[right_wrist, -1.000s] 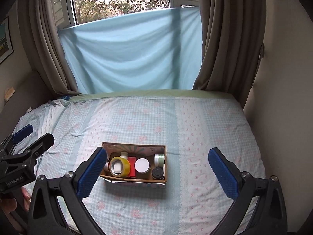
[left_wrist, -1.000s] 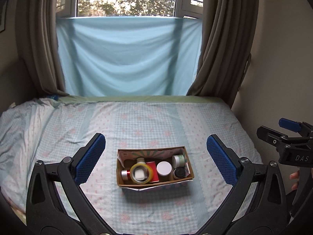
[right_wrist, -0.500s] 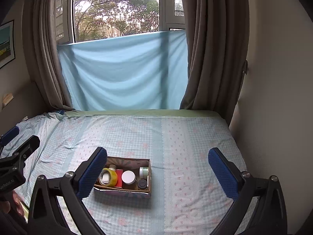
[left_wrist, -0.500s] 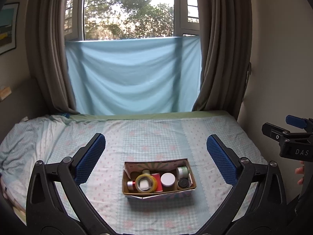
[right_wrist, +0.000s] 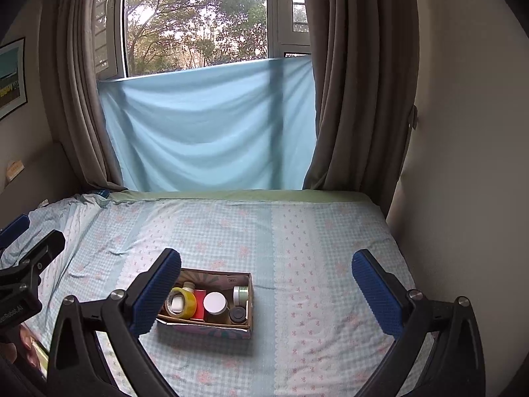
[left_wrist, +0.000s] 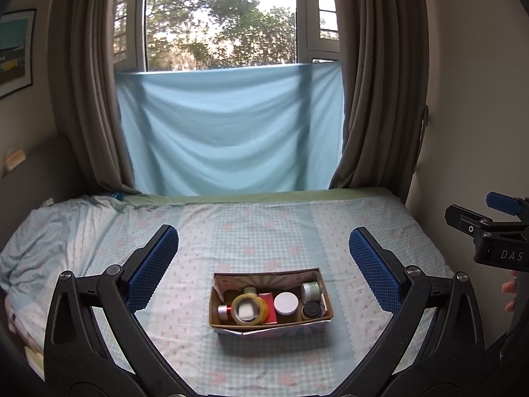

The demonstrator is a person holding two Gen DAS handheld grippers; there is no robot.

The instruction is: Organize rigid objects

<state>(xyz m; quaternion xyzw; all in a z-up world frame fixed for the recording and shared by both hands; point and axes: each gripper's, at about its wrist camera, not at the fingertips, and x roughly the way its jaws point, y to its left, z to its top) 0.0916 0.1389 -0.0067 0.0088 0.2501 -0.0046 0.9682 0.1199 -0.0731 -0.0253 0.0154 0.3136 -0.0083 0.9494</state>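
A cardboard box (left_wrist: pixel 231 326) (right_wrist: pixel 249 301) sits on the bed. Inside lie a yellow tape roll (left_wrist: pixel 249 309) (right_wrist: pixel 180 302), a red item (left_wrist: pixel 268 304), a white-lidded jar (left_wrist: pixel 286 302) (right_wrist: pixel 215 302), a pale green tin (left_wrist: pixel 310 289) (right_wrist: pixel 240 293), a black-lidded jar (left_wrist: pixel 311 310) (right_wrist: pixel 238 314) and a red-and-silver cylinder (left_wrist: pixel 224 312). My left gripper (left_wrist: pixel 263 264) hovers open and empty above and before the box. My right gripper (right_wrist: pixel 266 284) is open and empty too, with the box behind its left finger.
The bed (left_wrist: pixel 264 225) has a pale blue checked sheet, rumpled at the left. A blue cloth (left_wrist: pixel 228 132) hangs below the window between brown curtains (left_wrist: pixel 380 82). A wall (right_wrist: pixel 463 132) runs along the bed's right side. A hand (left_wrist: pixel 510 292) holds the right gripper's handle.
Both grippers have pulled back and tilted upward, so the box looks smaller and lower and more window shows. Nothing was grasped or released.
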